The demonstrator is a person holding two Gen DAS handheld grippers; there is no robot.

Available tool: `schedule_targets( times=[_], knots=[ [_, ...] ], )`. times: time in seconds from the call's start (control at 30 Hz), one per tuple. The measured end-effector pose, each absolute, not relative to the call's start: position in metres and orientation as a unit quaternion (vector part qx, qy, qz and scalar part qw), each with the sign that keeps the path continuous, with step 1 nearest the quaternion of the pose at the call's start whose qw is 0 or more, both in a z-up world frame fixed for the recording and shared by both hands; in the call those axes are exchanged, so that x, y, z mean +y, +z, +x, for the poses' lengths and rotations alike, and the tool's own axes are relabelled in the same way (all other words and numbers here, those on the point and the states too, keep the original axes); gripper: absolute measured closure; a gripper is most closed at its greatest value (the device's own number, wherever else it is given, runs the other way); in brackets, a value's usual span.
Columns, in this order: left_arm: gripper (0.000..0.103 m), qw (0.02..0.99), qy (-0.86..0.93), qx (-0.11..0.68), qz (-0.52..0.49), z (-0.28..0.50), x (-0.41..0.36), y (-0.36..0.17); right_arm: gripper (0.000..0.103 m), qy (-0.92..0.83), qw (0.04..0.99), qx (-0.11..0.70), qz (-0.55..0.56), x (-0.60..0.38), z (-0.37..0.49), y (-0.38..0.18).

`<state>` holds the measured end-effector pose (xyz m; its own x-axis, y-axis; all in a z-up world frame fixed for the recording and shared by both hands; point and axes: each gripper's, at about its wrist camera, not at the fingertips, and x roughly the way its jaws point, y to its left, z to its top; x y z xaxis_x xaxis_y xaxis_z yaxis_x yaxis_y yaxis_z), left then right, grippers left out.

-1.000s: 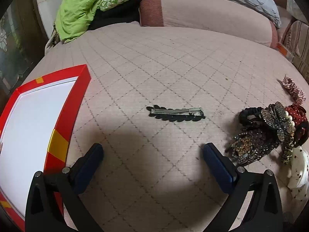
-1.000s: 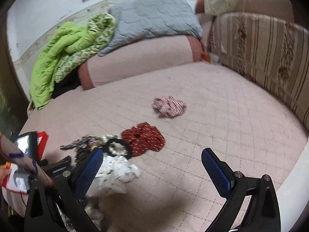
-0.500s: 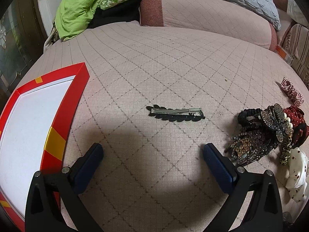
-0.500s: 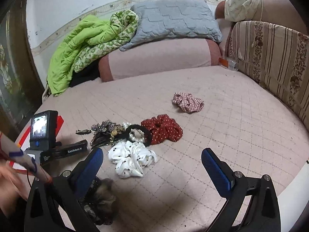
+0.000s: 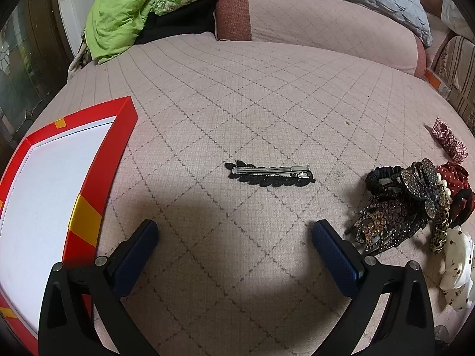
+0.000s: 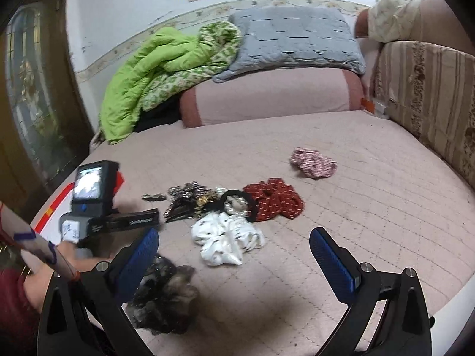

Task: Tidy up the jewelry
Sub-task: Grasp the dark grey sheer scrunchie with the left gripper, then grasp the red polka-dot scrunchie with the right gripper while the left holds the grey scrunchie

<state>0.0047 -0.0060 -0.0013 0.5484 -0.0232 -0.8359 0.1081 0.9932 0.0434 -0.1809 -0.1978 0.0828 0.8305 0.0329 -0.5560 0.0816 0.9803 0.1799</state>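
Note:
A black leaf-shaped hair clip with a silver clasp [image 5: 270, 173] lies on the pink quilted bed ahead of my left gripper [image 5: 234, 237], which is open and empty, a short way short of it. A red-framed white tray [image 5: 98, 160] lies to its left. A pile of hair accessories lies right: jewelled clips [image 5: 394, 216], a white dotted scrunchie [image 6: 227, 237], a red scrunchie [image 6: 276, 200], a checked scrunchie [image 6: 313, 163]. My right gripper [image 6: 234, 243] is open and empty, above the white scrunchie. The left gripper's body [image 6: 98, 207] shows in the right wrist view.
A dark fuzzy scrunchie [image 6: 166, 293] lies by the right gripper's left finger. A green blanket [image 6: 154, 68], a grey quilt [image 6: 291, 38] and a pink bolster [image 6: 273, 98] sit at the back. A striped cushion [image 6: 430, 95] lines the right side.
The right gripper's view has swung up and back, bringing the accessory pile and the left gripper into fuller view. The left gripper has barely moved; the clip stays put.

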Motion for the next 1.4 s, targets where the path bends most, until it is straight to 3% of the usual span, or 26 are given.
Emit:
schedule_targets(
  times=[0.1, 0.43, 0.6, 0.9, 0.97, 1.03, 1.17, 1.23, 1.4],
  knots=[
    [0.000, 0.878, -0.059, 0.475, 0.032, -0.002, -0.005, 0.008, 0.000, -0.002, 0.951, 0.291, 0.101, -0.195, -0.184, 0.082],
    [0.000, 0.917, -0.162, 0.364, 0.002, -0.097, 0.006, 0.096, 0.000, -0.050, 0.947, 0.274, 0.159, -0.224, -0.192, 0.083],
    [0.000, 0.900, -0.220, 0.375, 0.041, -0.147, -0.009, 0.081, 0.000, -0.060, 0.945, 0.271, 0.176, -0.232, -0.191, 0.083],
    [0.005, 0.854, -0.292, 0.428, 0.037, -0.155, -0.044, 0.045, 0.000, -0.077, 0.942, 0.257, 0.201, -0.247, -0.197, 0.083],
    [0.014, 0.850, -0.285, 0.441, 0.043, -0.150, -0.054, 0.031, 0.000, -0.079, 0.939, 0.258, 0.212, -0.251, -0.197, 0.082],
    [0.034, 0.834, -0.298, 0.464, 0.030, -0.145, -0.061, 0.018, 0.000, -0.078, 0.938, 0.260, 0.216, -0.252, -0.196, 0.081],
    [0.040, 0.836, -0.308, 0.451, 0.057, -0.149, -0.074, 0.013, 0.000, -0.069, 0.939, 0.268, 0.203, -0.247, -0.192, 0.080],
    [0.071, 0.841, -0.316, 0.437, 0.047, -0.150, -0.071, 0.014, 0.000, -0.063, 0.938, 0.276, 0.198, -0.244, -0.189, 0.079],
    [0.076, 0.852, -0.314, 0.419, 0.016, -0.149, -0.050, 0.022, 0.000, -0.045, 0.934, 0.298, 0.190, -0.234, -0.175, 0.072]
  ],
)
